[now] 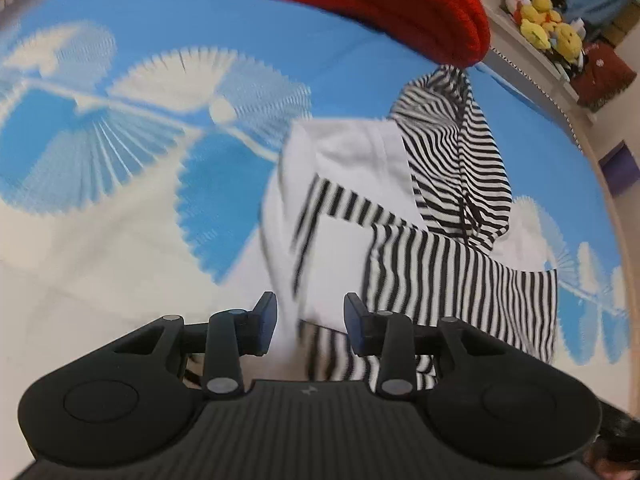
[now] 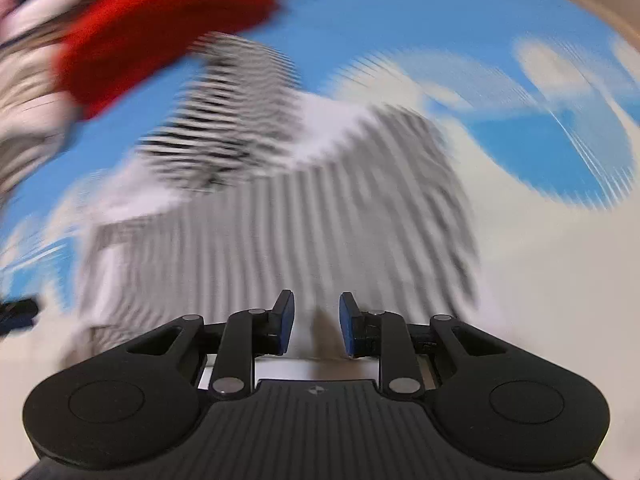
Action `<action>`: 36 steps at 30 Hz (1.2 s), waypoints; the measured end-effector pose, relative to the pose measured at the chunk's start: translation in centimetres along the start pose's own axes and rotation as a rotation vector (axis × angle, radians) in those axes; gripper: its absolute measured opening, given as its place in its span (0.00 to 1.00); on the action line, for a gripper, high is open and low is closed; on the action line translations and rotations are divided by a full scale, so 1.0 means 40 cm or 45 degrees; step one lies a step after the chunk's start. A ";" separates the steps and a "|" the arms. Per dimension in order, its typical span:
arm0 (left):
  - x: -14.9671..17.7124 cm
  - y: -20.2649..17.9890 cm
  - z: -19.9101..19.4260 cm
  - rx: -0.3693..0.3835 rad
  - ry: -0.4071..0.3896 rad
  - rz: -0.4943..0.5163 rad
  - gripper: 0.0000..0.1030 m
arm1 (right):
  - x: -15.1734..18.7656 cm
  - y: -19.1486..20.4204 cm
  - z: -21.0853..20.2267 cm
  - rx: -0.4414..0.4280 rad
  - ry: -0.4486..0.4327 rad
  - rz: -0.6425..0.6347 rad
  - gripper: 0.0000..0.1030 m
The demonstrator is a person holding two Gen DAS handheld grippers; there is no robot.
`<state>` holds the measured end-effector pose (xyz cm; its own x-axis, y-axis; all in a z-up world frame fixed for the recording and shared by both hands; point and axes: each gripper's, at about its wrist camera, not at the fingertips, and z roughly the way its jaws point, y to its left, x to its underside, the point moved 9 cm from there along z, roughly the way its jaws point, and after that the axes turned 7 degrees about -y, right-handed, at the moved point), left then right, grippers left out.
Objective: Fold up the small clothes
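A small black-and-white striped garment with white panels lies crumpled and partly folded on a blue and white patterned bedsheet. My left gripper is open, with its jaws apart just above the garment's near edge. In the right wrist view, which is motion-blurred, the same garment spreads ahead. My right gripper is open and empty at the garment's near hem.
A red knitted garment lies at the far side, also in the right wrist view. A white shelf with yellow plush toys stands beyond the bed's right edge. Other pale clothes lie at far left.
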<state>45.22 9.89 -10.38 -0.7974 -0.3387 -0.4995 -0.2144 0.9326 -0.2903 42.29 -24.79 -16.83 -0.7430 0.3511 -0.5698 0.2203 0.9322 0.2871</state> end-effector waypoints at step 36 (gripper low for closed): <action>0.024 -0.079 0.033 -0.100 -0.101 0.122 0.23 | -0.029 -0.141 0.013 -0.020 0.042 0.224 0.42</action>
<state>45.88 6.44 -11.00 -0.7699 -0.2535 -0.5857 -0.1852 0.9670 -0.1751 42.25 -30.40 -18.19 -0.7143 0.5051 -0.4844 0.3390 0.8552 0.3920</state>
